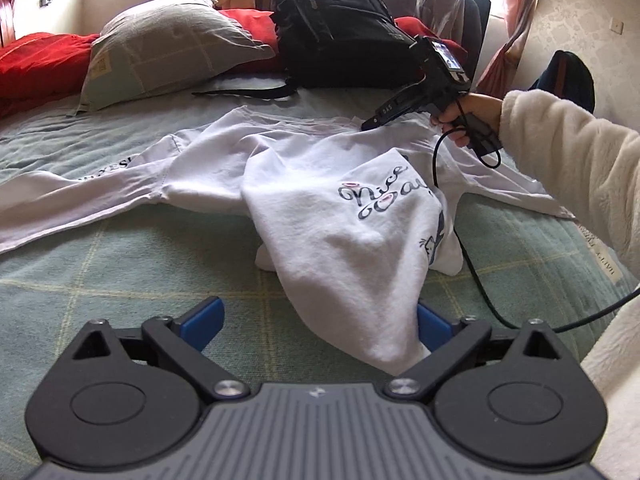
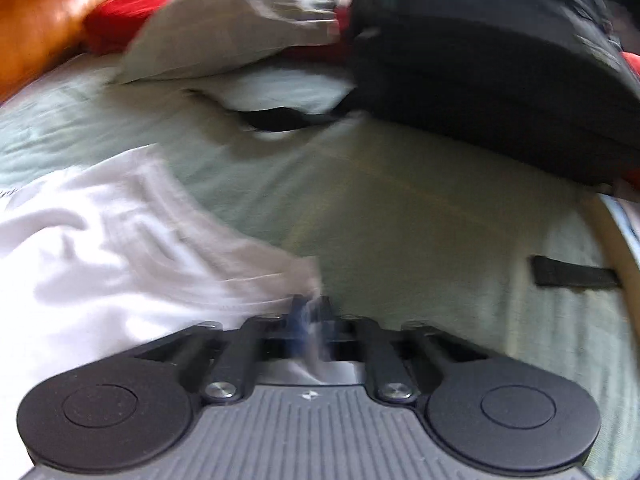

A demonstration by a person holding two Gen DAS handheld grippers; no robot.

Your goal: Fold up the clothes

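Note:
A white long-sleeved shirt (image 1: 320, 208) with a "Nice Day" print lies crumpled on the green checked bedcover (image 1: 140, 264). Its near edge drapes down between the blue pads of my left gripper (image 1: 320, 320), which stands open, the cloth resting against the right pad (image 1: 432, 324). In the left wrist view a hand (image 1: 468, 116) holds my right gripper (image 1: 366, 125) at the shirt's far edge. The right wrist view is blurred: the right gripper (image 2: 310, 312) has its fingers together, shut on a fold of the white shirt (image 2: 100, 240).
A black backpack (image 1: 340, 28) (image 2: 500, 80) and a grey pillow (image 1: 168, 44) (image 2: 240, 28) sit at the head of the bed, over a red blanket (image 1: 36, 64). A black cable (image 1: 472, 264) trails across the cover. A fluffy white sleeve (image 1: 568, 168) fills the right side.

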